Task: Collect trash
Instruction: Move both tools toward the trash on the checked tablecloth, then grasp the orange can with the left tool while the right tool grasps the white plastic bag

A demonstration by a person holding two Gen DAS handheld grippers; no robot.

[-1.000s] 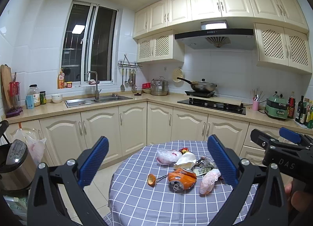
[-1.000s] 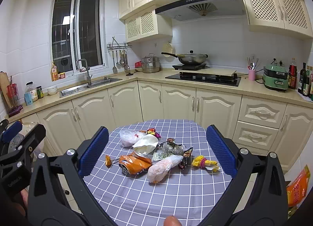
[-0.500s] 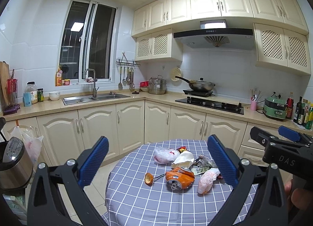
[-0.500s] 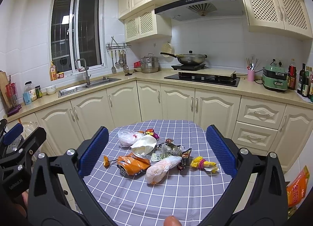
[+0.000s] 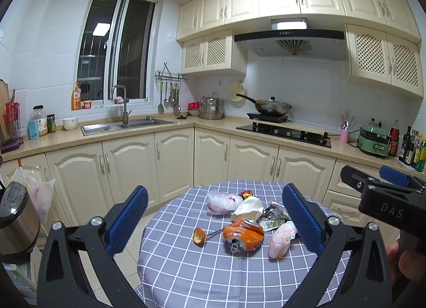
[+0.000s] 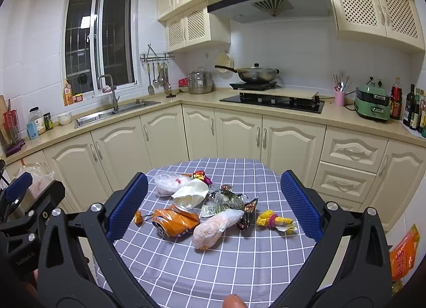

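A round worktop (image 6: 226, 262) sits in the lower middle of the frame. A blue cloth with white squares covers it. Trash lies in a bunch on the cloth. A squashed orange can (image 6: 177, 222) lies on its side near the left. A small orange bit (image 6: 138, 217) lies just left of the can. A pink bag (image 6: 217, 225) lies right of the can. A white paper wad (image 6: 191, 192) and a clear bag (image 6: 167, 183) lie behind. A yellow wrapper (image 6: 275, 220) lies alone at the right.
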